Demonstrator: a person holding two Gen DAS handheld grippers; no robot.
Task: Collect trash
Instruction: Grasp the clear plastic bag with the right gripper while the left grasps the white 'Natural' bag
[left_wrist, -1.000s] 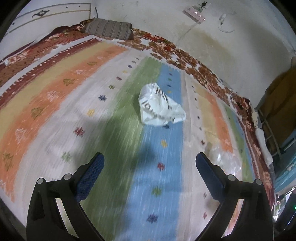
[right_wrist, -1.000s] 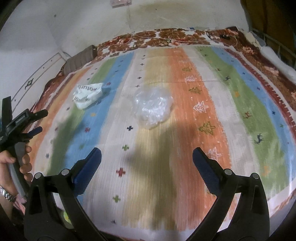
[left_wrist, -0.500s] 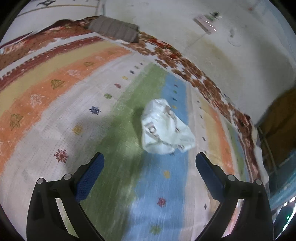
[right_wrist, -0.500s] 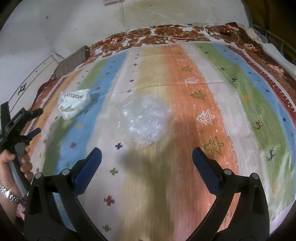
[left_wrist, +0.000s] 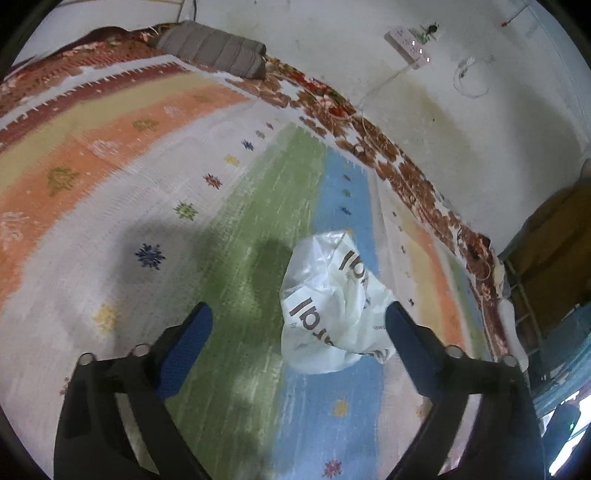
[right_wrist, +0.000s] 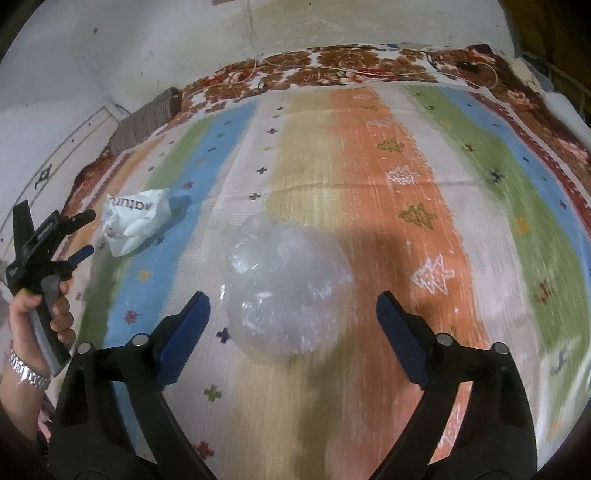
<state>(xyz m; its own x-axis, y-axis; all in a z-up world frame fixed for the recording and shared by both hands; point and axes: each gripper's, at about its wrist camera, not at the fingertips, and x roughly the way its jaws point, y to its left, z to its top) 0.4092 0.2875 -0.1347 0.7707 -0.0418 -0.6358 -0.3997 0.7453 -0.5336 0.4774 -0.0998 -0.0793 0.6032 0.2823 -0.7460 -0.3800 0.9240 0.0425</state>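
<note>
I'm working over a big striped rug (right_wrist: 369, 155) spread across a bed, with a darker floral blanket (right_wrist: 332, 62) showing round its far edge, and I read this as the approach step: two pieces of trash, one claw lined up on each, nothing picked up yet. The clear crumpled plastic bag (right_wrist: 288, 291) lies on the pale and orange stripes, straight ahead of my right claw (right_wrist: 291, 310); the white printed bag (left_wrist: 332, 306) lies on the green and blue stripes, off toward the right-hand finger of my left claw (left_wrist: 299, 317) and at least close against it. Both claws have just been closing a little, yet both stand wide apart, pads pressing on nothing that I can see. Next, I judge, each claw needs to come down until the pads straddle a bunched fold, the left one shifted to centre the white bag, then clamp; thin film may slip out of a shallow pinch.
</note>
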